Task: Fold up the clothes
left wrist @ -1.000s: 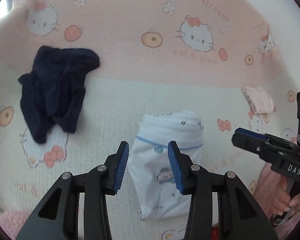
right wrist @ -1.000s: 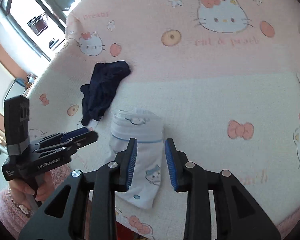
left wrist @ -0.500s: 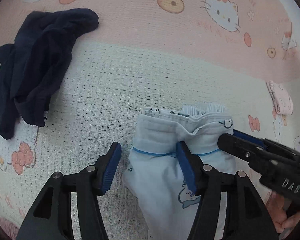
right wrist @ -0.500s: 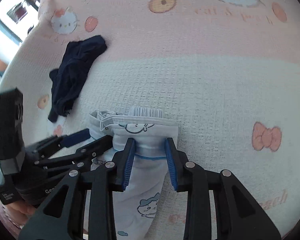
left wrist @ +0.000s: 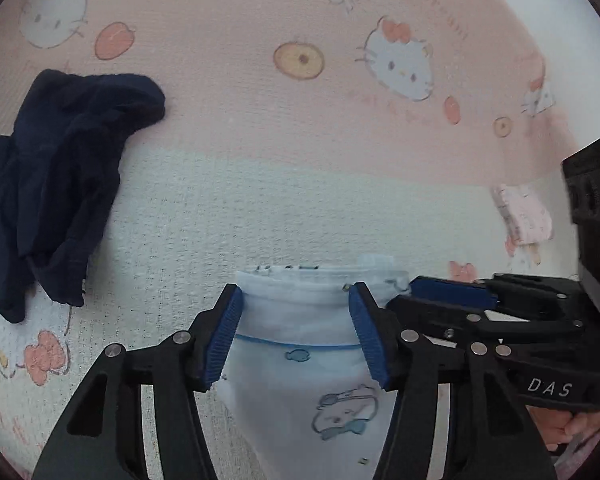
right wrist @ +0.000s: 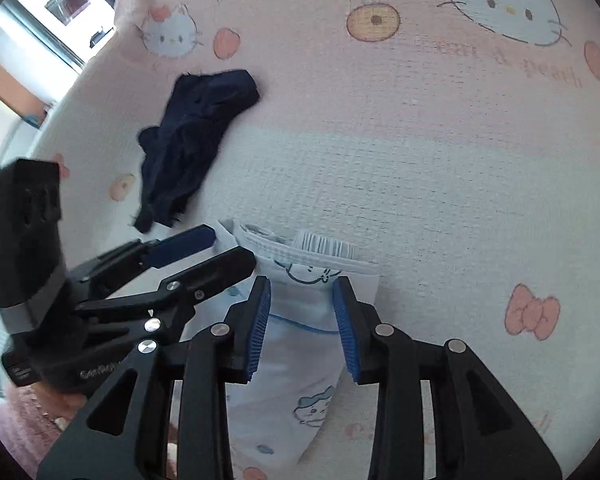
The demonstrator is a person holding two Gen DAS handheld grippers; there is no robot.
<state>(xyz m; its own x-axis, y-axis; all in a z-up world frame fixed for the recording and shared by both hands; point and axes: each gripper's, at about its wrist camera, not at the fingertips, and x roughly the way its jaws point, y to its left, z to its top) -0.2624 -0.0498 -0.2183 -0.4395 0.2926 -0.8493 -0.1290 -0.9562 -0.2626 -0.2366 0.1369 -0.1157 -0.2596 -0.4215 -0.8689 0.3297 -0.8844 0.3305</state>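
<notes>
A folded white garment [left wrist: 300, 364] with blue cartoon prints lies on the bedspread. My left gripper [left wrist: 296, 320] is open and straddles its top end, a blue pad at each side edge. My right gripper [right wrist: 302, 316] is open too, with the same garment [right wrist: 308, 280] between its fingers and cloth spilling past the right finger. Each gripper shows in the other's view: the right gripper [left wrist: 452, 294] comes in from the right, the left gripper [right wrist: 200, 258] from the left. A crumpled navy garment [left wrist: 60, 200] [right wrist: 196, 140] lies apart to the left.
A small folded pink garment [left wrist: 524, 216] sits at the right. The pink and white cat-print bedspread [left wrist: 300, 184] covers the whole surface. A window [right wrist: 56, 4] shows at the far upper left. A hand in a pink sleeve [right wrist: 24, 420] holds the left gripper.
Both grippers dropped from above the white garment to straddle its top end. The left jaws spread wider. Both cameras have since tilted up, showing more of the bedspread beyond.
</notes>
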